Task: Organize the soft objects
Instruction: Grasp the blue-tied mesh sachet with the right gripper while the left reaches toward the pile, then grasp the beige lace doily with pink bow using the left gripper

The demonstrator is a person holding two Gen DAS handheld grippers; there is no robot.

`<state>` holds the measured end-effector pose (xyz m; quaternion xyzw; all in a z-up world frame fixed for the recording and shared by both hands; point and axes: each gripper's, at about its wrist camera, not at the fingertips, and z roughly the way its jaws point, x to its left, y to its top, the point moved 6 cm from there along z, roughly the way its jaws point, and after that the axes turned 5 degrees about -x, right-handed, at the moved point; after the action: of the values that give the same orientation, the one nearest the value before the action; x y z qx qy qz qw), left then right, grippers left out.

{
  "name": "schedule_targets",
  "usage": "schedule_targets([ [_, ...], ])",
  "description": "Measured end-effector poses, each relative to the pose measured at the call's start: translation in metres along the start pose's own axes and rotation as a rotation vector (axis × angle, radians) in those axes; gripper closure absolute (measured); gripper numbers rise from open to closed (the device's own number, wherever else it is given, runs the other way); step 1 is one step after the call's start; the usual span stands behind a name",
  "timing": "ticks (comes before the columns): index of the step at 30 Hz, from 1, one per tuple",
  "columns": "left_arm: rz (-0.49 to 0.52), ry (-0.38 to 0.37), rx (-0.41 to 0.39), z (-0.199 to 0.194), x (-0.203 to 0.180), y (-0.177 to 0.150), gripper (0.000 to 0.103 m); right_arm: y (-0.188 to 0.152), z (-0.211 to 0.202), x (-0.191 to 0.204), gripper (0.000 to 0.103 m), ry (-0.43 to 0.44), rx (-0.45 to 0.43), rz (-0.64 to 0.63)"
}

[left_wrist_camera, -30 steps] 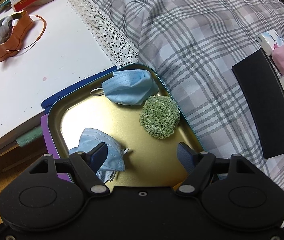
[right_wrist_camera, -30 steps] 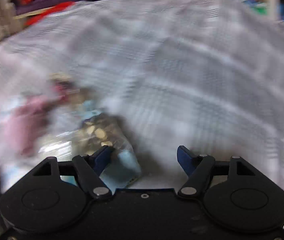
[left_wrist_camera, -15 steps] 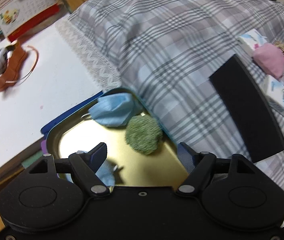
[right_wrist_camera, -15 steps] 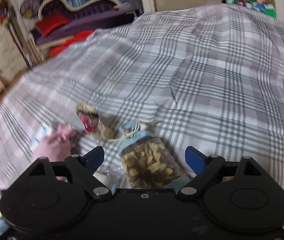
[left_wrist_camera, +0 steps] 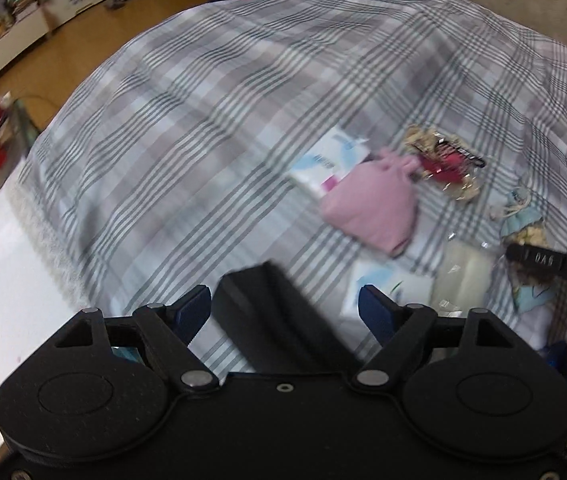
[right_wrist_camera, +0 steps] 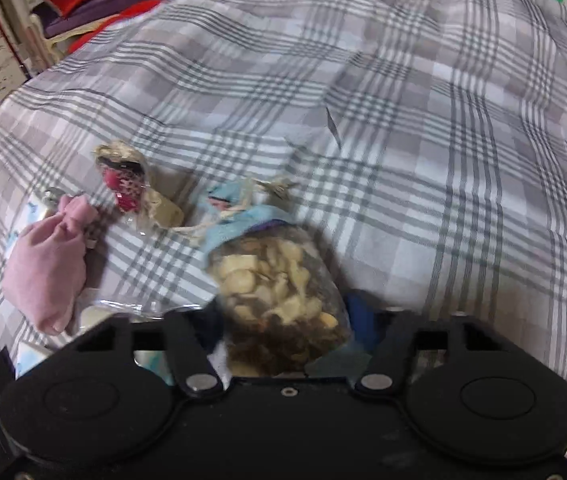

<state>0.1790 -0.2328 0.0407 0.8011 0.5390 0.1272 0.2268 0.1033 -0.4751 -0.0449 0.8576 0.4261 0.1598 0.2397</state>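
grey plaid bedspread fills both views; wooden floor beyond it in the blurred left view. my right gripper has its fingers on either side of the clear bag of pale chips with a blue cloth top; whether they press it i cannot tell. pink pouch lies to its left, a small red-and-cream packet just past that. my left gripper is released, empty, above a black flat block. white packets touch the pouch.
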Motion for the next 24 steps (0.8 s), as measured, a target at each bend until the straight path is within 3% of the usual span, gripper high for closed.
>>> schedule_targets([
  [5, 0.045, 0.024, -0.018, 0.022, -0.033, 0.034, 0.025, 0.004, -0.005, -0.015, 0.057, 0.035, -0.004, 0.088],
  [9, 0.004, -0.038, -0.014, 0.037, -0.058, 0.060, 0.025, 0.009, -0.005, -0.032, 0.058, 0.013, -0.016, 0.146],
  [15, 0.013, -0.052, 0.000, 0.066, -0.107, 0.084, 0.024, 0.012, -0.010, -0.061, 0.059, -0.030, -0.039, 0.229],
  [24, 0.038, 0.040, 0.078, 0.132, -0.153, 0.093, 0.023, 0.013, -0.014, -0.081, 0.059, -0.044, -0.057, 0.276],
])
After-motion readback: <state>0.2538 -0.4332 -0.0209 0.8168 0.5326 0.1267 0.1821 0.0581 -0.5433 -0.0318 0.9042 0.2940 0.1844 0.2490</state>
